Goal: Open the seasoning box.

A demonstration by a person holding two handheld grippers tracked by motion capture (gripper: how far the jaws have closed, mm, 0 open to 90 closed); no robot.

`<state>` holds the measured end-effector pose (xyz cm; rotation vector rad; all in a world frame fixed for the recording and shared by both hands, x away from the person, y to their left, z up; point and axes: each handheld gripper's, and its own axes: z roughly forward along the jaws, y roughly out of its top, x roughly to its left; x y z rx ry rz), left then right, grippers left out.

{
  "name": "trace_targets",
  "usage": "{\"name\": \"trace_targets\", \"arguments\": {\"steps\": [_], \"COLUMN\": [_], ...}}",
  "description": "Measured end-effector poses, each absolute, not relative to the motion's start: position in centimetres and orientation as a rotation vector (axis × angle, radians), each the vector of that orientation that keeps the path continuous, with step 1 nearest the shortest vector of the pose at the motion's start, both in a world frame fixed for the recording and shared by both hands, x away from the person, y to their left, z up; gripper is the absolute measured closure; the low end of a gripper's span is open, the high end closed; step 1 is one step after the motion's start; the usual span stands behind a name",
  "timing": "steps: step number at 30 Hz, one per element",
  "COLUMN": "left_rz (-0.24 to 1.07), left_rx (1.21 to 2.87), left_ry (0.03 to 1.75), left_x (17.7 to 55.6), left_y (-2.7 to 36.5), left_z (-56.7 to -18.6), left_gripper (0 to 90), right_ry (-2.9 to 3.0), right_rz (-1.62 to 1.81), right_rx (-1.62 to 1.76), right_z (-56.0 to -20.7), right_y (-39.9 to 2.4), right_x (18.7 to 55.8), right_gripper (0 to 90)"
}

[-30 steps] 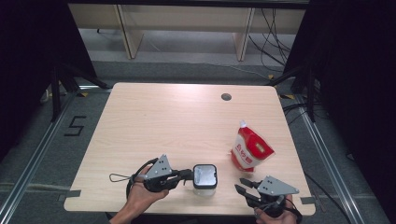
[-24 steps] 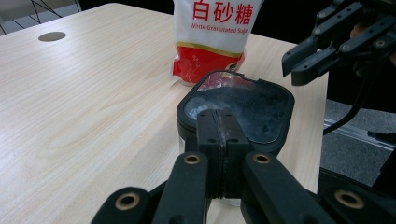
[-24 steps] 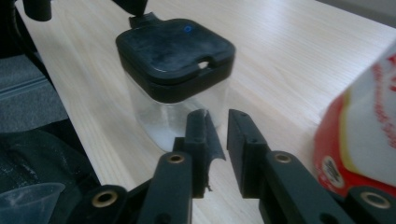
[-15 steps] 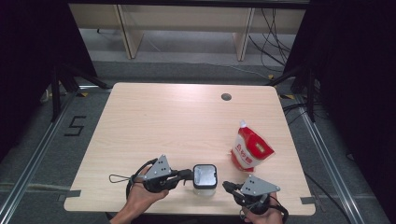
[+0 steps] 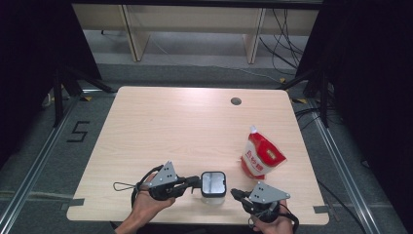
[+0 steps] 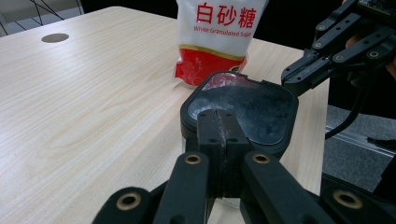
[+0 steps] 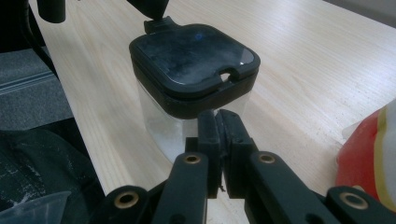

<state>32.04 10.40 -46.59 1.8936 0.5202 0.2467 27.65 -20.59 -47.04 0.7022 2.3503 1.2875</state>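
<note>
A light wooden table carries a red-and-white bag of granulated sugar (its label readable in the left gripper view), lying beyond and to the right of a clear square jar at the near edge. The jar wears a black lid with a small notch; a white film clouds its walls, the contents unclear. The left gripper, jaws pressed together, pinches a tab on the lid's left rim. The right gripper, jaws likewise closed on nothing, points at the jar from just right of it, not quite touching.
</note>
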Motion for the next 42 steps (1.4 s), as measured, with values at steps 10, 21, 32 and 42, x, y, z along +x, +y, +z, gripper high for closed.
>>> {"name": "trace_targets", "arguments": {"steps": [10,21,32,42], "left_rz": [0.246,0.245,0.229,0.23], "left_rx": [1.876,1.874,1.861,1.873], "left_ry": [0.516,0.527,0.543,0.522], "left_x": [32.1,32.0,31.9,32.1], "left_y": [10.4,10.4,10.4,10.5], "left_z": [-46.7,-46.8,-46.9,-46.8], "left_gripper": [89.3,89.3,89.3,88.4], "right_ry": [2.364,2.373,2.369,2.351], "right_rz": [1.292,1.296,1.299,1.28], "right_rx": [0.684,0.68,0.661,0.634], "right_z": [-47.1,-47.0,-46.8,-46.2], "right_y": [-20.2,-19.8,-19.5,-19.1], "right_x": [27.7,27.8,27.9,27.9], "right_gripper": [89.5,89.7,89.8,89.8]}}
